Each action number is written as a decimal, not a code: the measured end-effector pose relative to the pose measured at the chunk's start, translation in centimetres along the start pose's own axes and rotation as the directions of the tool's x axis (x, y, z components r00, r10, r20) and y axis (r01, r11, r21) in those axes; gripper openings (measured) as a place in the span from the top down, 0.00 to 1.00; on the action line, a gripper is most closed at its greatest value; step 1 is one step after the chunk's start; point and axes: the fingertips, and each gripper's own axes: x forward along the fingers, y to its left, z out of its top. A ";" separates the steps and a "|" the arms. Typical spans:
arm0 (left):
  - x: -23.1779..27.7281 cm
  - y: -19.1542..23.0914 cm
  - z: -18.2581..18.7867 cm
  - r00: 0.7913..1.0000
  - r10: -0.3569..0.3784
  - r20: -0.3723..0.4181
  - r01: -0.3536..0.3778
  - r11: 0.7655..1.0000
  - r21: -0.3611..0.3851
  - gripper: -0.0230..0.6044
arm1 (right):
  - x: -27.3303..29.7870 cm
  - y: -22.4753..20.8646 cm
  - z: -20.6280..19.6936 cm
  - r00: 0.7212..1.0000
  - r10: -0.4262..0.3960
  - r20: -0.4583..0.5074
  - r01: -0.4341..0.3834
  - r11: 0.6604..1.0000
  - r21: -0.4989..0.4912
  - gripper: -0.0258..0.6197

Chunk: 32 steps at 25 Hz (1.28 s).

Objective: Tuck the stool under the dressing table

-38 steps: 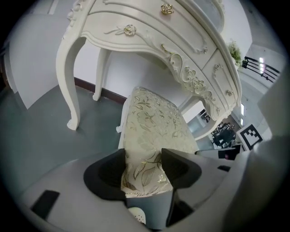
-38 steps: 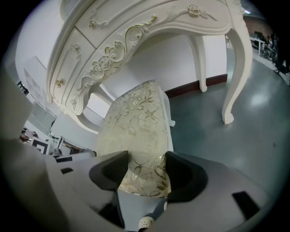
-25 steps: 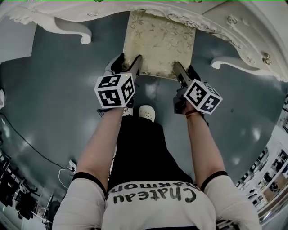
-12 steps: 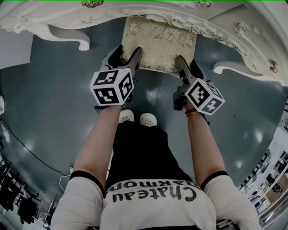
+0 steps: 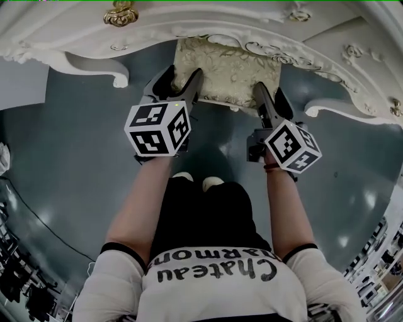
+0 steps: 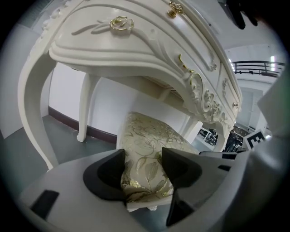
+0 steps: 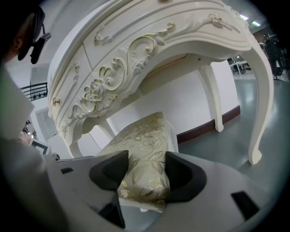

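Gold-patterned stool (image 5: 227, 69) cushion corners sat pinched in jaws of left gripper (image 5: 181, 82) and right gripper (image 5: 271, 100). Uneven push could have skewed stool into dressing table (image 5: 208, 28) leg, and soft cushion could have slipped.

The stool (image 5: 227, 72) sits at 12 o'clock in the head view. It is a rectangular seat padded in cream fabric with a gold leaf pattern, on a white base, and it stands level on the grey floor. Its far end lies under the carved front edge of the dressing table (image 5: 75, 38), while its near edge is out in the open. The white, scroll-carved dressing table arcs from 9 to 3 o'clock, with curved legs (image 5: 107, 63) at 10 and 2 o'clock and a gold handle (image 5: 121, 14) at 11 o'clock.
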 end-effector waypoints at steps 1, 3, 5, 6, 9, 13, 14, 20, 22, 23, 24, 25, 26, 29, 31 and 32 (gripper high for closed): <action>0.1 0.1 0.1 1.000 0.003 0.004 -0.003 1.000 0.003 0.57 | 0.1 0.0 0.1 1.000 -0.002 0.019 0.002 1.000 -0.005 0.54; 0.2 0.0 0.3 1.000 -0.005 0.024 0.005 1.000 0.009 0.57 | 0.0 0.0 0.4 0.998 -0.007 0.063 0.009 1.000 -0.029 0.54; 0.2 -0.1 0.5 0.998 -0.018 0.055 0.017 1.000 0.022 0.57 | -0.1 0.0 0.6 0.995 -0.008 0.098 0.013 0.999 -0.052 0.55; 0.2 -0.1 0.5 0.997 -0.021 0.069 0.019 0.999 0.032 0.57 | -0.1 0.0 0.6 0.994 -0.007 0.108 0.014 0.998 -0.062 0.55; -0.1 -0.1 0.4 0.995 -0.018 0.098 0.012 0.998 0.064 0.57 | -0.1 0.1 0.4 0.994 -0.004 0.106 0.012 0.997 -0.073 0.55; -0.2 -0.2 0.5 0.993 -0.014 0.117 0.004 0.997 0.082 0.57 | 0.0 -0.1 0.4 0.994 -0.037 0.105 0.045 0.996 -0.075 0.55; -0.2 -0.2 0.4 0.993 -0.010 0.115 0.001 0.997 0.077 0.57 | -0.1 -0.1 0.3 0.993 -0.042 0.108 0.051 0.996 -0.078 0.55; -0.3 -0.2 0.2 0.992 0.021 0.125 -0.032 0.996 0.089 0.57 | -0.1 -0.2 0.1 0.992 -0.045 0.116 0.057 0.993 -0.103 0.55; 0.0 -0.2 0.5 0.988 0.026 0.150 -0.043 0.993 0.106 0.57 | 0.2 -0.2 0.5 0.992 -0.043 0.117 0.057 0.992 -0.115 0.55; 0.1 -0.2 0.8 0.985 0.029 0.169 -0.049 0.992 0.115 0.57 | 0.6 -0.2 0.8 0.992 -0.039 0.119 0.053 0.991 -0.120 0.55; 0.3 -0.1 1.2 0.982 0.030 0.187 -0.053 0.991 0.123 0.57 | 0.9 -0.3 1.1 0.992 -0.035 0.121 0.050 0.991 -0.122 0.55; 0.5 -0.1 1.4 0.980 0.029 0.199 -0.055 0.990 0.129 0.57 | 1.1 -0.3 1.2 0.992 -0.033 0.121 0.048 0.991 -0.122 0.55; 0.7 -0.1 1.5 0.979 0.026 0.204 -0.054 0.990 0.133 0.57 | 1.3 -0.4 1.4 0.992 -0.030 0.123 0.045 0.991 -0.122 0.55; 1.3 0.1 1.8 0.978 0.013 0.208 -0.042 0.990 0.136 0.57 | 1.9 -0.3 1.9 0.989 -0.016 0.144 0.036 0.990 -0.138 0.55; 1.7 0.4 2.2 0.977 0.010 0.215 -0.042 0.989 0.145 0.57 | 2.4 -0.3 2.2 0.986 -0.006 0.166 0.032 0.987 -0.157 0.55; 1.9 0.4 2.4 0.975 0.010 0.222 -0.046 0.987 0.156 0.57 | 2.6 -0.3 2.3 0.985 0.000 0.175 0.030 0.985 -0.167 0.55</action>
